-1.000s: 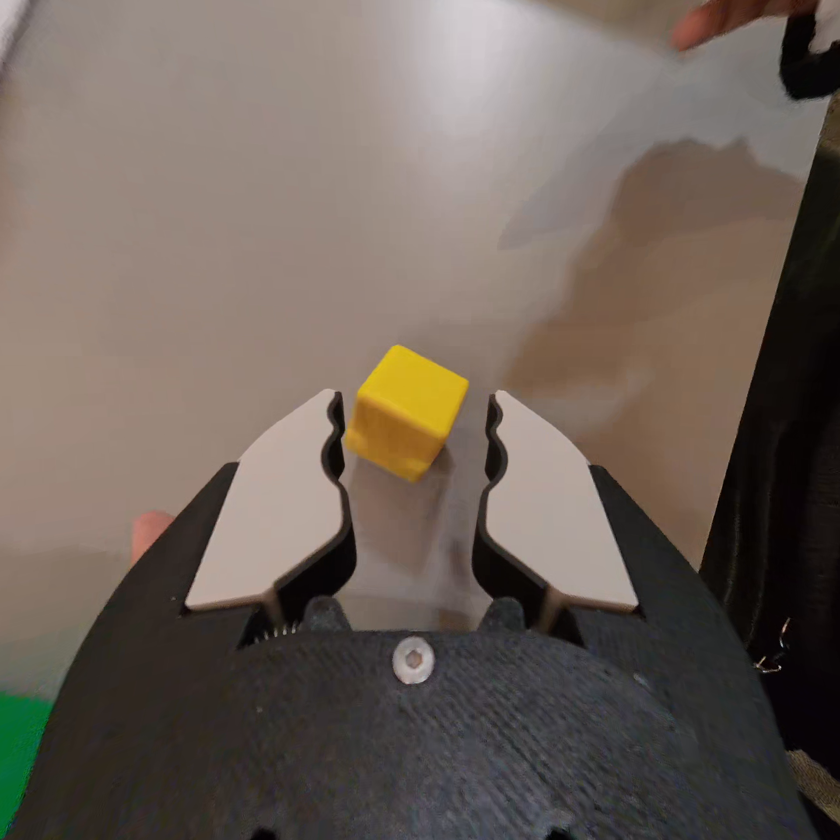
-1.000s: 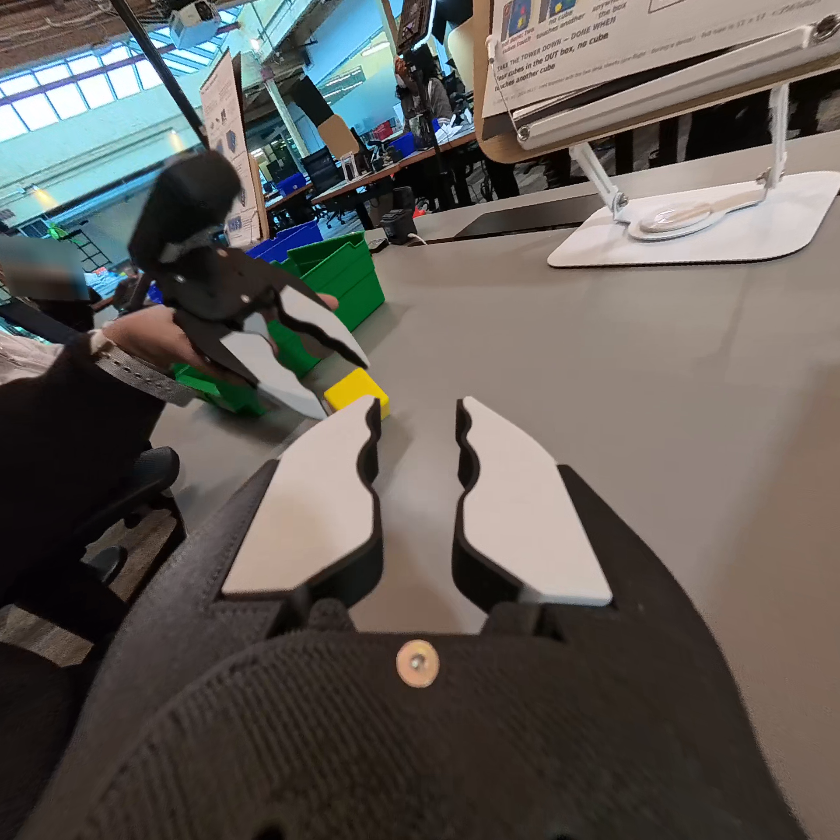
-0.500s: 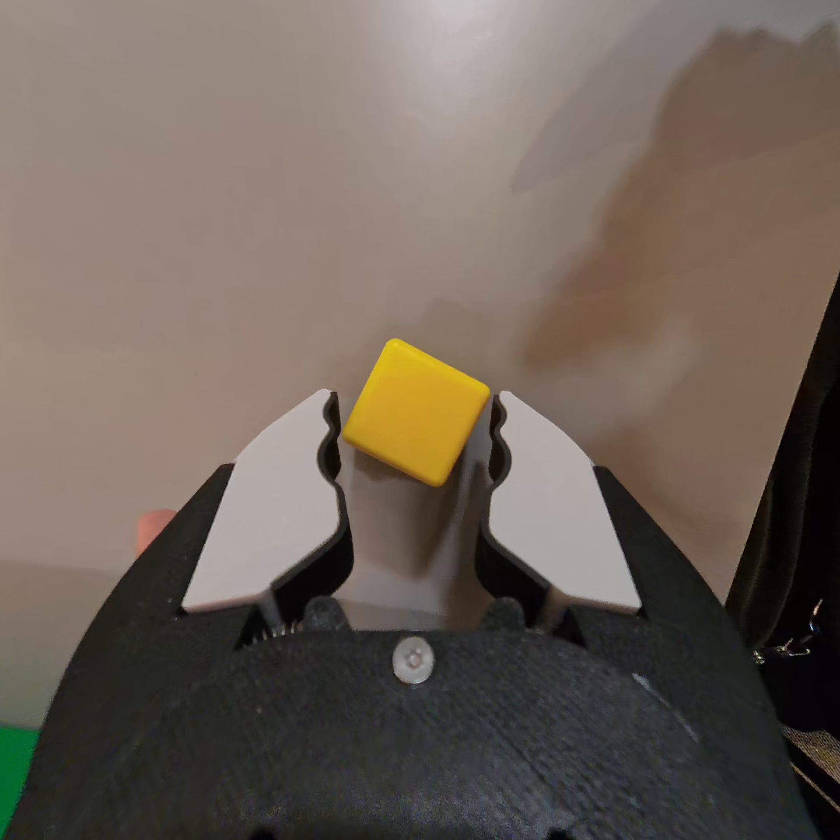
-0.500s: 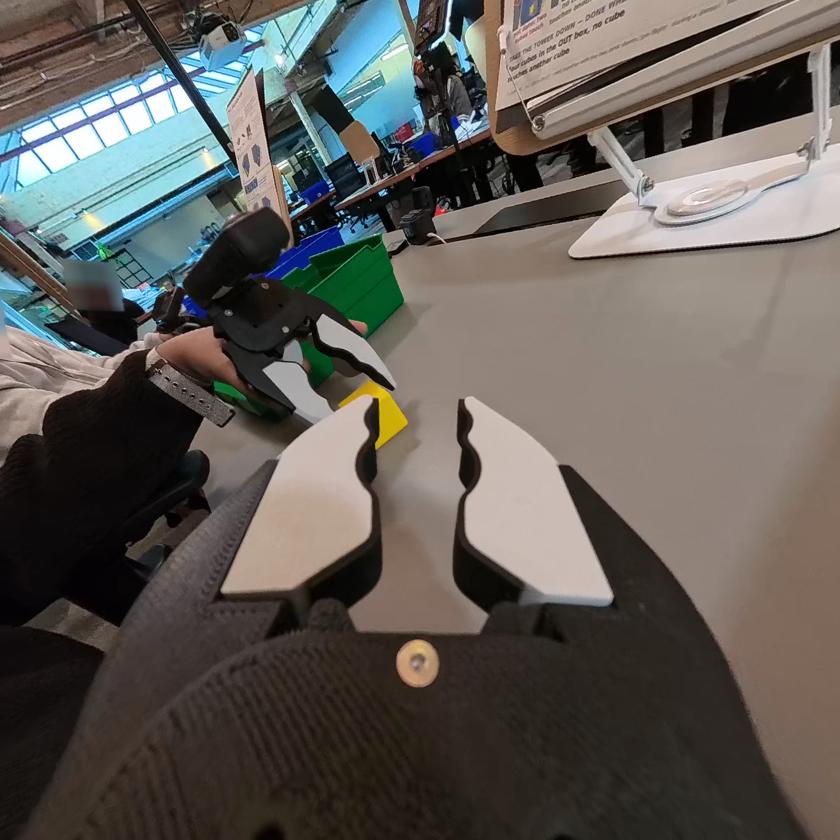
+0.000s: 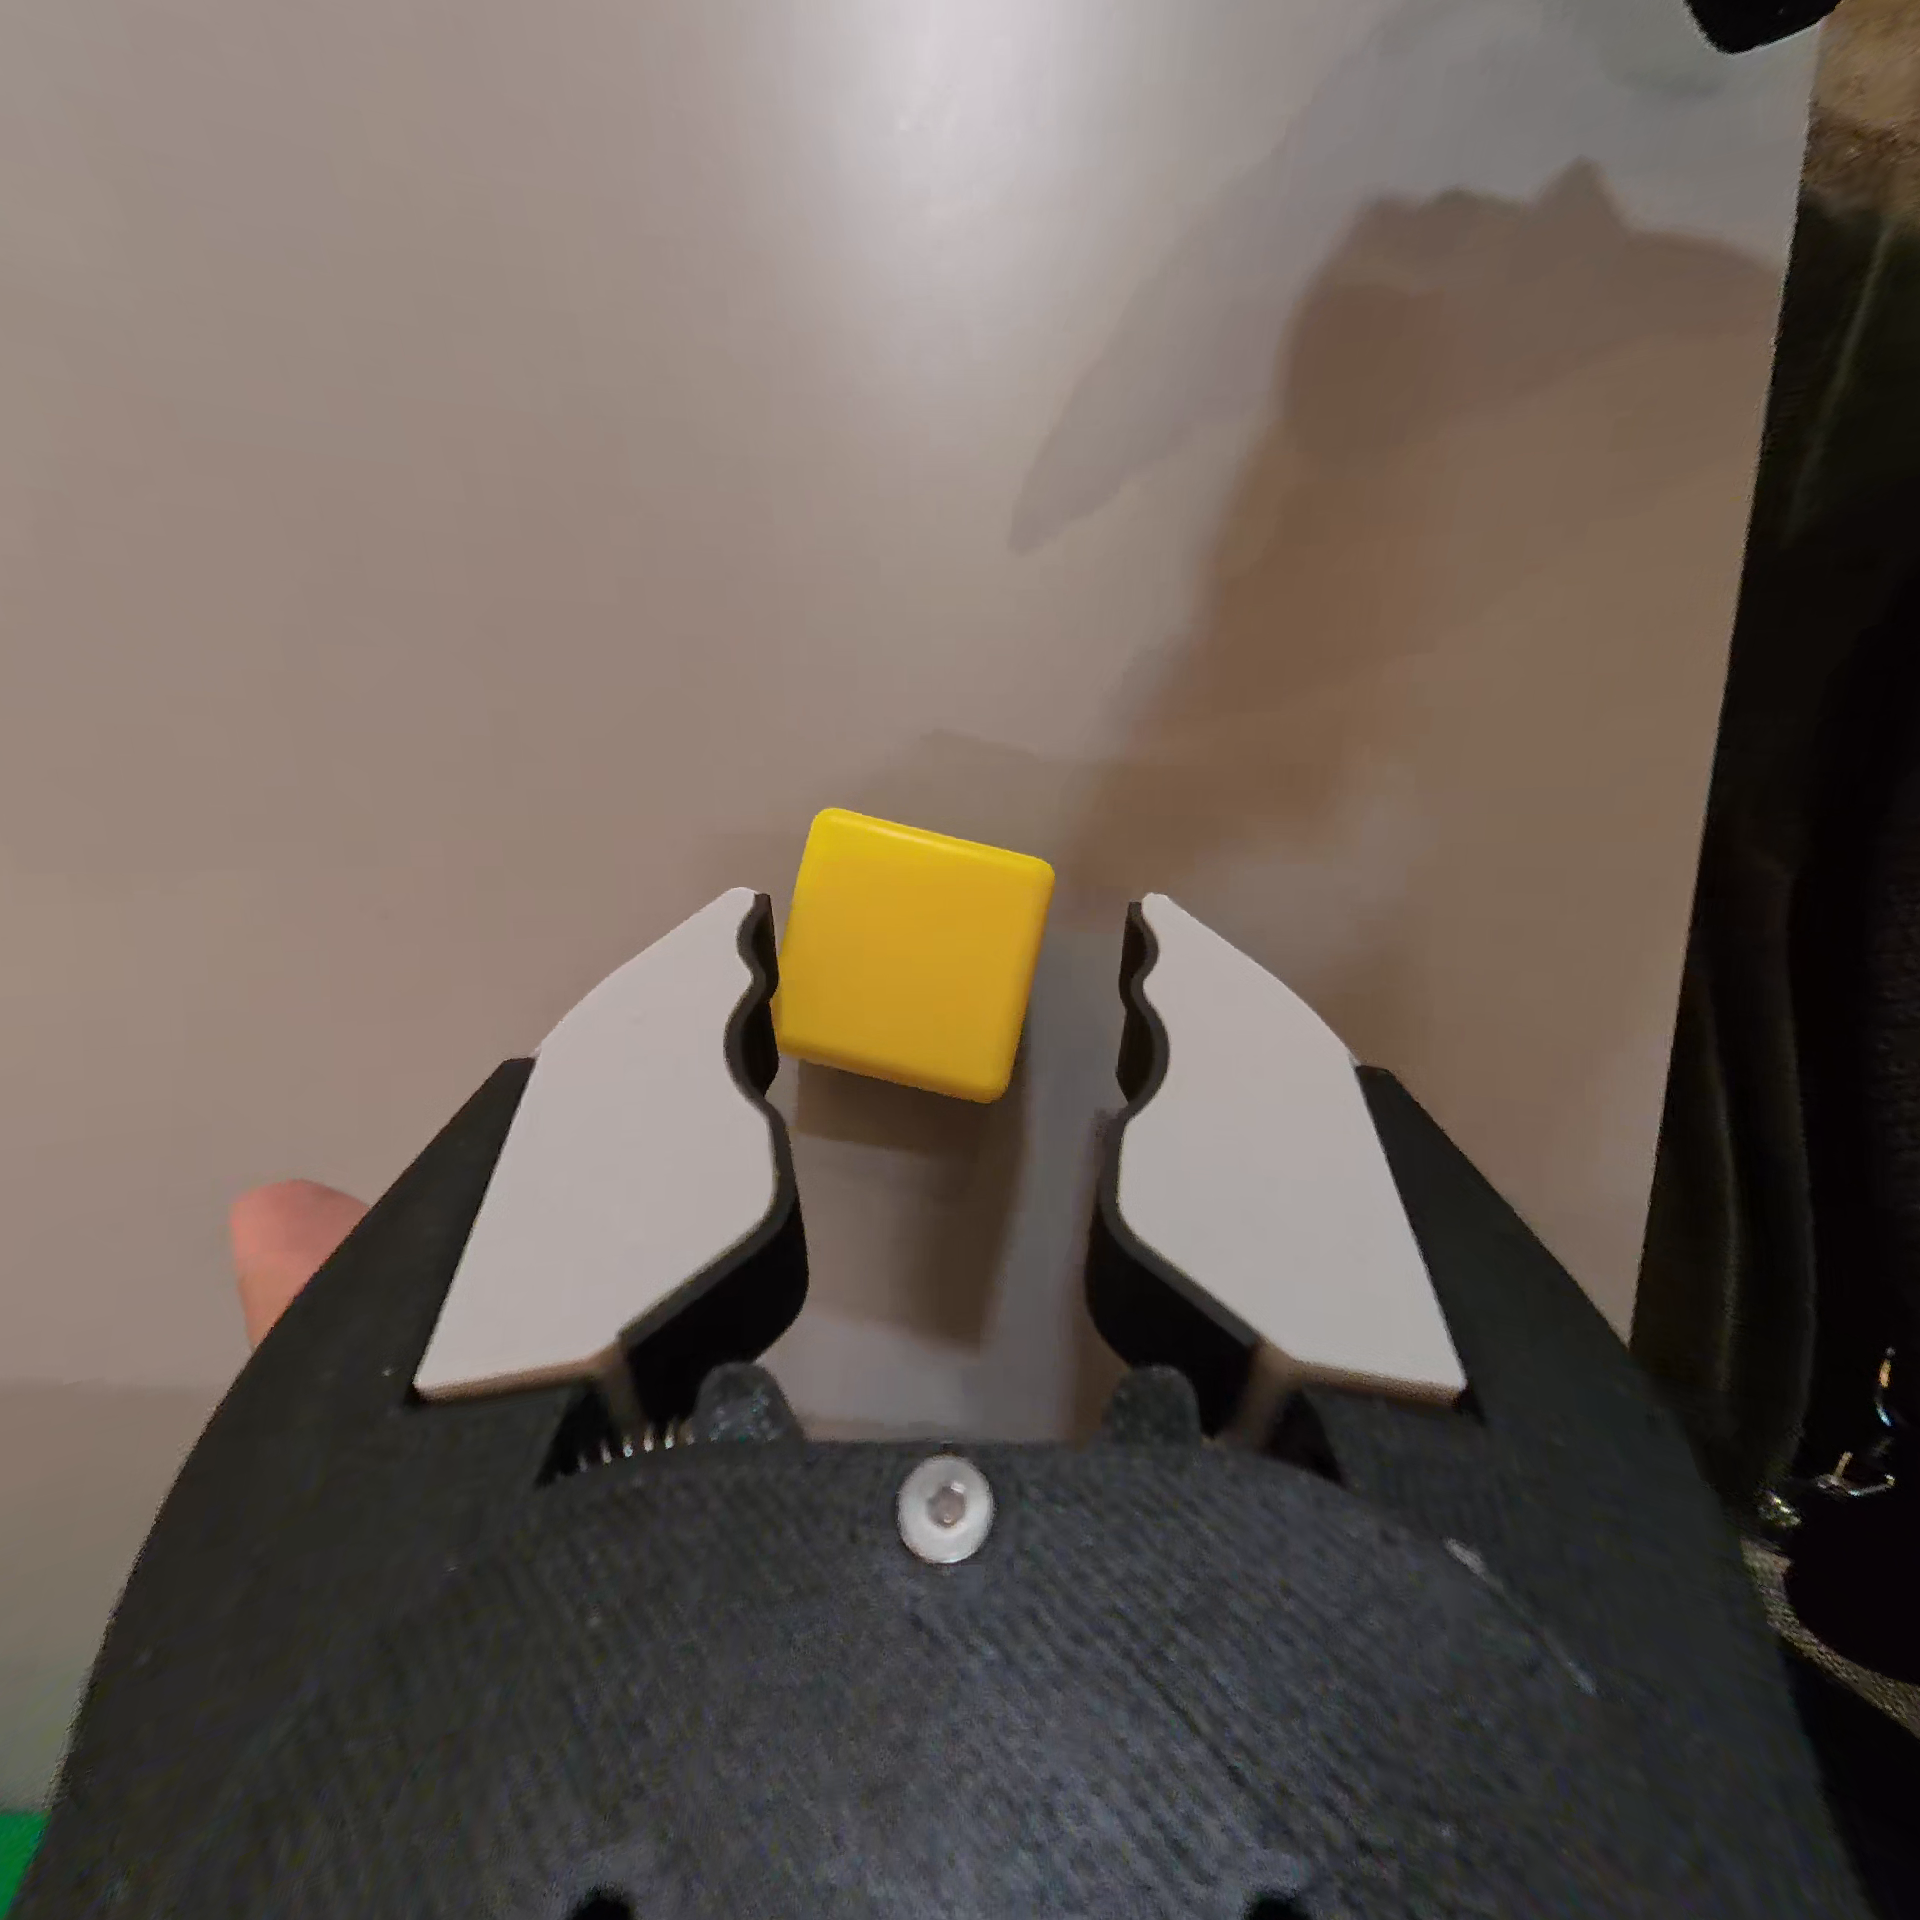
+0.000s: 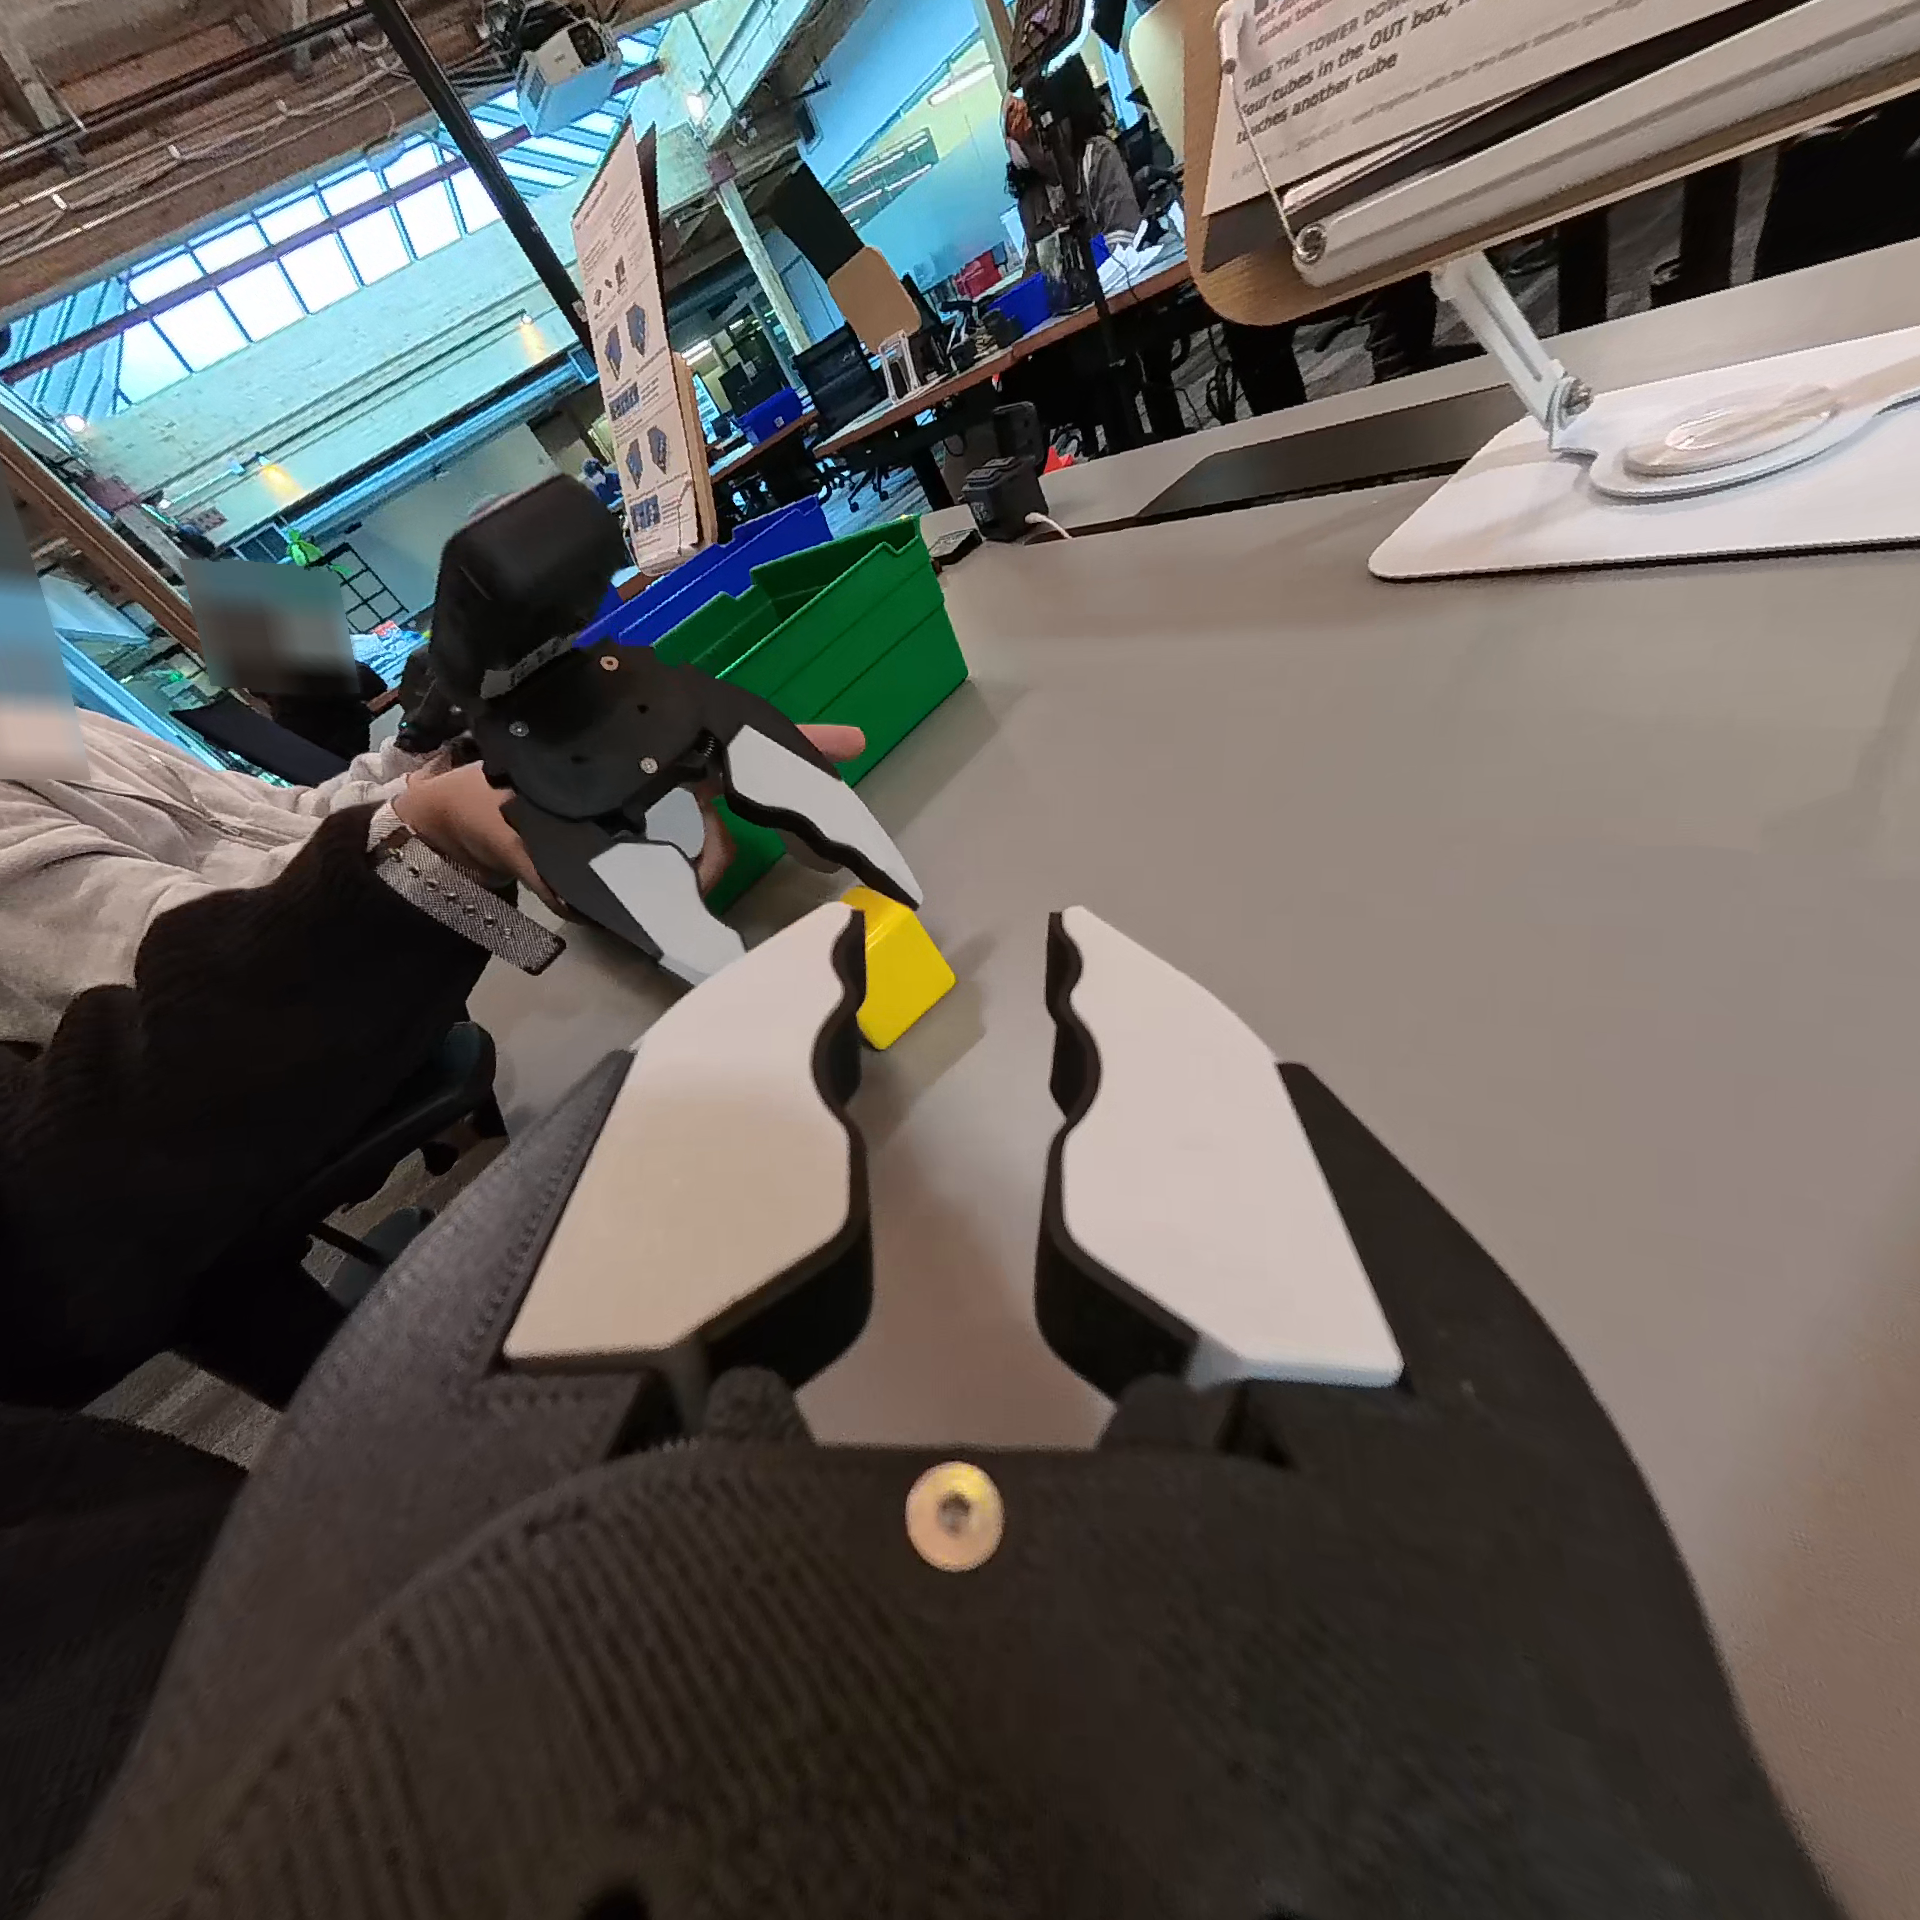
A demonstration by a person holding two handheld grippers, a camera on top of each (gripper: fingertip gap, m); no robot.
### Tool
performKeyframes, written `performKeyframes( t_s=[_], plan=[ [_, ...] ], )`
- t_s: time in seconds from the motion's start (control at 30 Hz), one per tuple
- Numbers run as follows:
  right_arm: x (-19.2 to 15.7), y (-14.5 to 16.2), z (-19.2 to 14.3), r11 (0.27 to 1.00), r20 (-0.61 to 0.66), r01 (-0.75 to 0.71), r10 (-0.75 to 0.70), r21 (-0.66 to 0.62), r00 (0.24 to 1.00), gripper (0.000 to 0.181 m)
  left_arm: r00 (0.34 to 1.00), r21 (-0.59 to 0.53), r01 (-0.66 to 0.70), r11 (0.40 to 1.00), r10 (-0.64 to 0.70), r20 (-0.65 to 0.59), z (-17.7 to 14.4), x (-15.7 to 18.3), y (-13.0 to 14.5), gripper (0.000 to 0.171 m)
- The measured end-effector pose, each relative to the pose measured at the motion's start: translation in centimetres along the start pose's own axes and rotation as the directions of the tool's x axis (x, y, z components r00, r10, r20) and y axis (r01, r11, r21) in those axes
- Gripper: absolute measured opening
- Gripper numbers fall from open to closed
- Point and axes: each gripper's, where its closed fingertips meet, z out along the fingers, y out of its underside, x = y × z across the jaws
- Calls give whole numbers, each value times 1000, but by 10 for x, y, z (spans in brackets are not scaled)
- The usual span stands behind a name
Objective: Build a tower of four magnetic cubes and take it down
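In the right wrist view, the small yellow plastic cube was partly hidden behind the right gripper's left finger, and the far-off left gripper covered its top corner. The green plastic bin at the grey table's far left edge was partly hidden by that gripper. Whether the left finger touched the cube could not be told.

Smooth glossy plastic yellow cube on matt grey table.
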Motion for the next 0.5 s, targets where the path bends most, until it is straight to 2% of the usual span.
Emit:
performKeyframes(
  t_s=[0.07, 0.1, 0.3, 0.5],
  plan=[
    [0, 0, 1, 1000, 3, 1, -1, -3, 1000, 34, 1000, -18, -11, 1000, 11, 25, 3, -2, 2, 59],
    [0, 0, 2, 1000, 4, 1, -1, -3, 1000, 34, 999, -29, -20, 999, 21, 27, 3, -2, 3, 51],
    [1, -1, 1, 1000, 3, -9, 9, 6, 1000, 33, 999, -39, -47, 998, 48, 18, 6, 1, -3, 50],
    [6, -4, -3, 1000, -20, 0, 1, 20, 1000, 32, 994, 94, -105, 990, 102, 34, 7, 8, -45, 49]
  ],
)
